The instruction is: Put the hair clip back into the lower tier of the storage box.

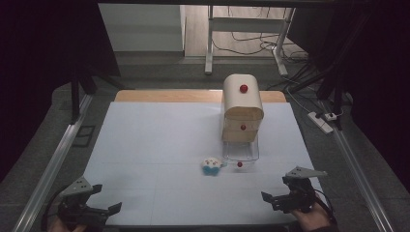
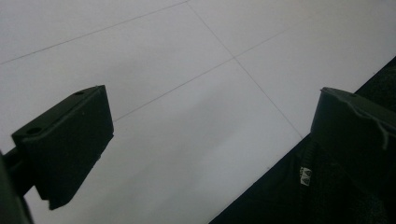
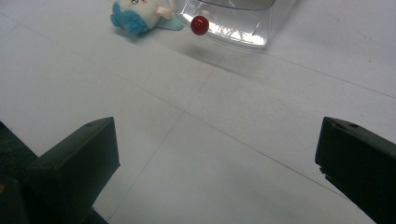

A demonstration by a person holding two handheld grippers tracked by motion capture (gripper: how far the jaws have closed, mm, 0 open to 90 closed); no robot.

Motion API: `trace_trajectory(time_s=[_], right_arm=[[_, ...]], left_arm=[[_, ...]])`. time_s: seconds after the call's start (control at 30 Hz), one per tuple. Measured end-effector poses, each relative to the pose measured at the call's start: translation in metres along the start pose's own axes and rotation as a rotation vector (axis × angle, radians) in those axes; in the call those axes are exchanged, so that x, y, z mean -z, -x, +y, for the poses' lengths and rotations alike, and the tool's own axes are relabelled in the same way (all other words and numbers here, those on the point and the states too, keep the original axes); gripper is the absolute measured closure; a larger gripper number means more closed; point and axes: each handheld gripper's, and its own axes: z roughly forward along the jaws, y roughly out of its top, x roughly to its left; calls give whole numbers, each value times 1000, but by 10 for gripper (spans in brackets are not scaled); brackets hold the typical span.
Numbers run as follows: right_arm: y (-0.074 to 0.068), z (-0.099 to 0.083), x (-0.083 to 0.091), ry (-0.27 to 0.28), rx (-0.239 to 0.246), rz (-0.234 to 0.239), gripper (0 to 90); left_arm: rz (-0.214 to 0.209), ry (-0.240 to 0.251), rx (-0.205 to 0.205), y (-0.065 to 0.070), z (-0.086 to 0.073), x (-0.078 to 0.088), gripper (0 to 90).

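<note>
A small wooden drawer cabinet [image 1: 242, 107] with red knobs stands at the back right of the white table. Its clear bottom drawer [image 1: 241, 153] is pulled out toward me, its red knob [image 3: 199, 25] at the front. A blue and white plush toy [image 1: 211, 166] lies on the table just left of that drawer, also seen as the plush toy [image 3: 136, 15] in the right gripper view. My left gripper [image 1: 110, 210] rests open at the front left edge. My right gripper [image 1: 273, 199] is open at the front right, nothing between its jaws.
The white table top [image 1: 159, 145] has a wooden strip along its far edge. Metal rails run along both sides. A power strip [image 1: 320, 121] and cables lie on the floor at the right. A dark edge [image 2: 289, 196] borders the table by the left gripper.
</note>
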Motion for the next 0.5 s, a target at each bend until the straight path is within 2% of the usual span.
trace_trajectory(time_s=[0.13,0.37,0.5], right_arm=[[0,0,0,0,0,5,0],[0,0,0,-7,5,8,0],[0,0,-1,-7,7,11,0]], left_arm=[[-5,11,2,0,1,0,0],[-16,20,-22,4,5,-1,0],[-18,8,-28,7,8,-3,0]])
